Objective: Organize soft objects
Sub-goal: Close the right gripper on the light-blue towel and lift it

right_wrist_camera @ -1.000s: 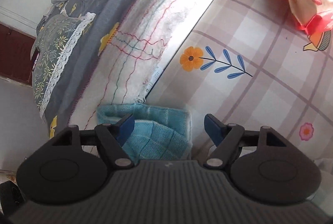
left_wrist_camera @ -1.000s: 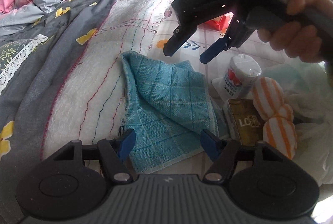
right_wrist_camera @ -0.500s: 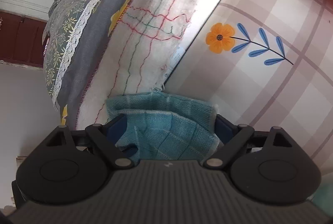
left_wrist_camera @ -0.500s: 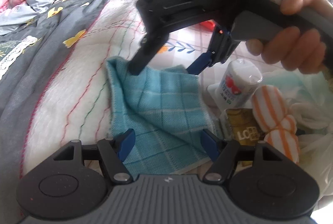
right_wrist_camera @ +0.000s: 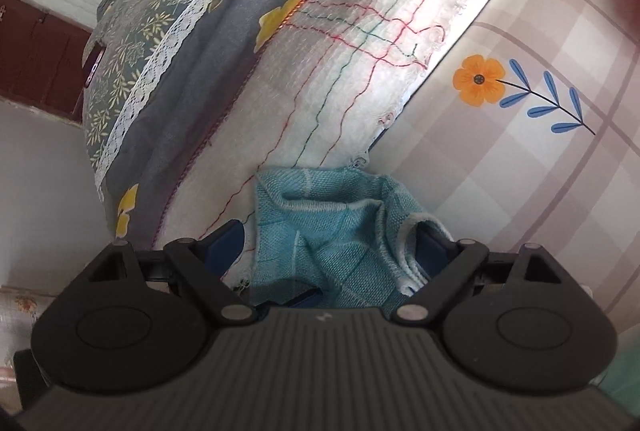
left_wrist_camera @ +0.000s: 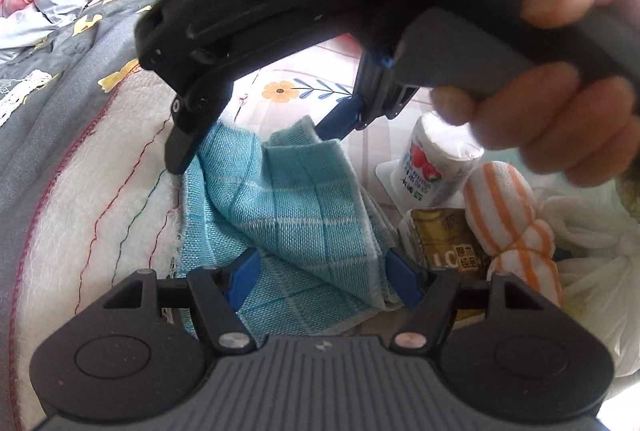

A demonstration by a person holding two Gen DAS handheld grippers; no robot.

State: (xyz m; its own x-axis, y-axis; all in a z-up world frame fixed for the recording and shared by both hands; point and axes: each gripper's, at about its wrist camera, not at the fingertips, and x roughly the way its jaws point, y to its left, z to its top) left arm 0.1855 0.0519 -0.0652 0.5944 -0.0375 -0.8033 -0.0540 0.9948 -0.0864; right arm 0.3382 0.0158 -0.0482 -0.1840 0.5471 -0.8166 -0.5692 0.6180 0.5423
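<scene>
Both claws are released: the right claw (right_wrist_camera: 332, 245) straddles the blue cloth's (left_wrist_camera: 292, 207) bunched far edge and should clench squarely; the left claw (left_wrist_camera: 322, 277) straddles the near edge.

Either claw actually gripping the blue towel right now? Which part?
Neither claw is clamped. The right claw straddles the blue towel's bunched far edge, open; the left claw brackets its near edge, open.

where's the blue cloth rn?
In the left wrist view the blue checked cloth lies mid-frame on the bed, against the white quilt on its left, with the yogurt bottle to its right; both open grippers straddle it.
</scene>
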